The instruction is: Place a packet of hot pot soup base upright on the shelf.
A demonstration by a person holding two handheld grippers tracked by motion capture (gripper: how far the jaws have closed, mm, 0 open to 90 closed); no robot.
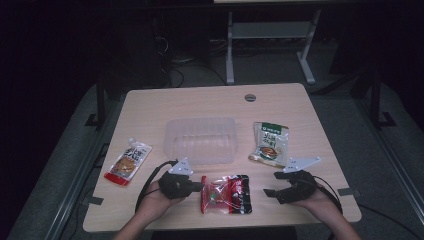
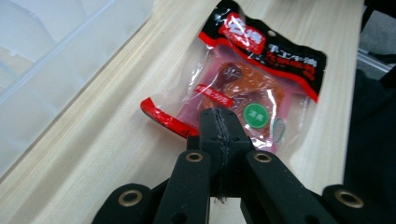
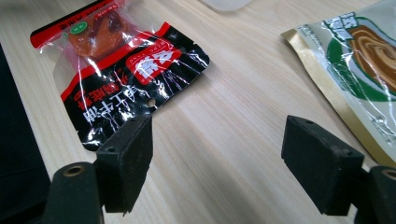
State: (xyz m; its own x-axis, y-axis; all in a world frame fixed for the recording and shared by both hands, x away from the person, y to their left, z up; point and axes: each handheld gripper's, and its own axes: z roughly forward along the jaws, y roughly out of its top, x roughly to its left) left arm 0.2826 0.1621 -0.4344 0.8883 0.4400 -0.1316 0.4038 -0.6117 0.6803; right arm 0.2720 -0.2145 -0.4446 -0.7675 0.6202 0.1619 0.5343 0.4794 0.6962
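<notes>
Red-and-black snack pouch [image 2: 247,88] was glossy crinkled plastic film, clear storage bin [image 1: 201,140] smooth translucent plastic, table [image 1: 210,102] matt light wood-grain laminate, green-and-cream sauce packet [image 3: 359,60] shiny foil-look film, right gripper [image 3: 217,163] pads [image 3: 128,163] matt black rubbery foam.

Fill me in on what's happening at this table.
A person sits at a wooden table with a claw in each hand. The left claw is shut, its tip at the near edge of a red and black snack packet lying flat between the hands; whether it pinches the film is hard to tell. The right claw is open, apart from the packet. A clear plastic tub sits behind, a green and cream pouch to its right and an orange spouted pouch to its left.
</notes>
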